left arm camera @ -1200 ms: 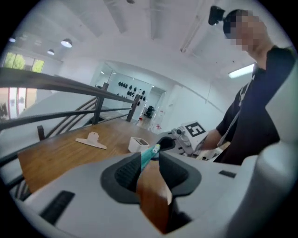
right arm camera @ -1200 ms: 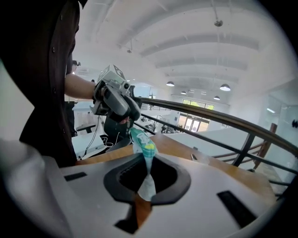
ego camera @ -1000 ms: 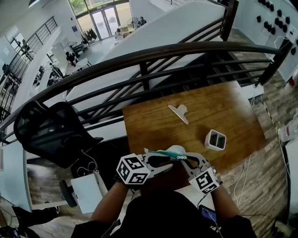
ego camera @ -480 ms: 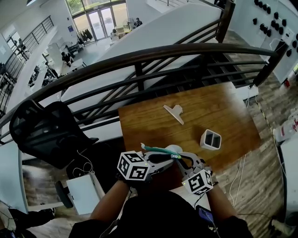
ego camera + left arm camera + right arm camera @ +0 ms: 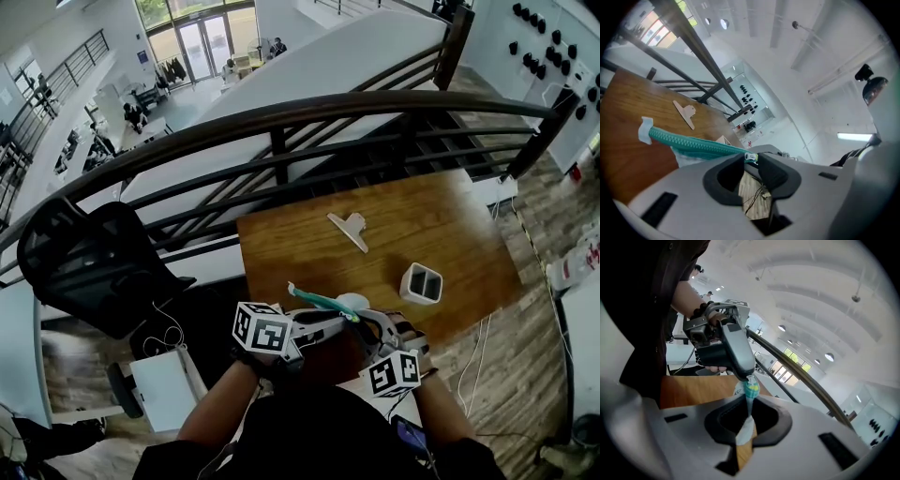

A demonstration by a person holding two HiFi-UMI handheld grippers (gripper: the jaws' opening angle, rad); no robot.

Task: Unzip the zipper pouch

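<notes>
Head view: a translucent white zipper pouch [image 5: 345, 302] hangs in the air between two hand-held grippers, above the near edge of the brown wooden bench [image 5: 431, 225].
The left hand-held gripper [image 5: 750, 158], whose jaws have just been closing, pinches the small white-and-green zipper pull [image 5: 750, 157] at its tips. The right hand-held gripper [image 5: 746, 414] is clamped on the pouch's fabric edge just below the teal zipper [image 5: 689, 143]. To do this step well, I judge the right should anchor the fabric while the left draws the pull straight along the teeth towards the far end, keeping the zipper taut so the thin tab does not slip. Only the left gripper view shows the full run of teeth. Only the right gripper view shows fabric nipped between its pads.
</notes>
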